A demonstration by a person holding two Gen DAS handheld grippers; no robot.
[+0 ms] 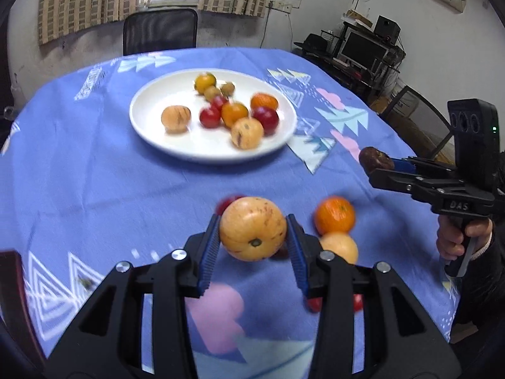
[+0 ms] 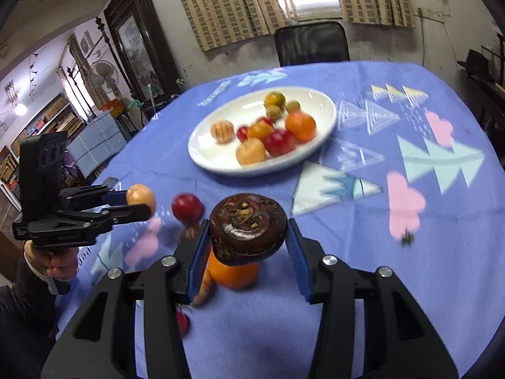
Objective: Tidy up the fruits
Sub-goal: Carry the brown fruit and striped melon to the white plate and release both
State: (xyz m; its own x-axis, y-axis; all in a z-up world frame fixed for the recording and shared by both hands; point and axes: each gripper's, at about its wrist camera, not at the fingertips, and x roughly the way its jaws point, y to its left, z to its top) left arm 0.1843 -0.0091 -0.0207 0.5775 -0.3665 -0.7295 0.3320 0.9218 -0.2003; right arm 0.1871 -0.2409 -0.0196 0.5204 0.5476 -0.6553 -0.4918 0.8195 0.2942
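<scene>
Left hand-held gripper (image 1: 253, 232) is clamped on a yellow-orange fruit (image 1: 252, 227), held clear of the worktop (image 1: 94, 164), evidently for carrying to the white plate (image 1: 148, 126). Right hand-held gripper (image 2: 248, 235) is clamped on a dark brown fruit (image 2: 248, 229), likewise raised. The plate, further back on the worktop, holds about ten pieces: oranges, red fruits, tan fruits and small brownish ones. Loose fruit remains near the grippers, including an orange (image 1: 335, 215) and a red fruit (image 2: 187, 207).
</scene>
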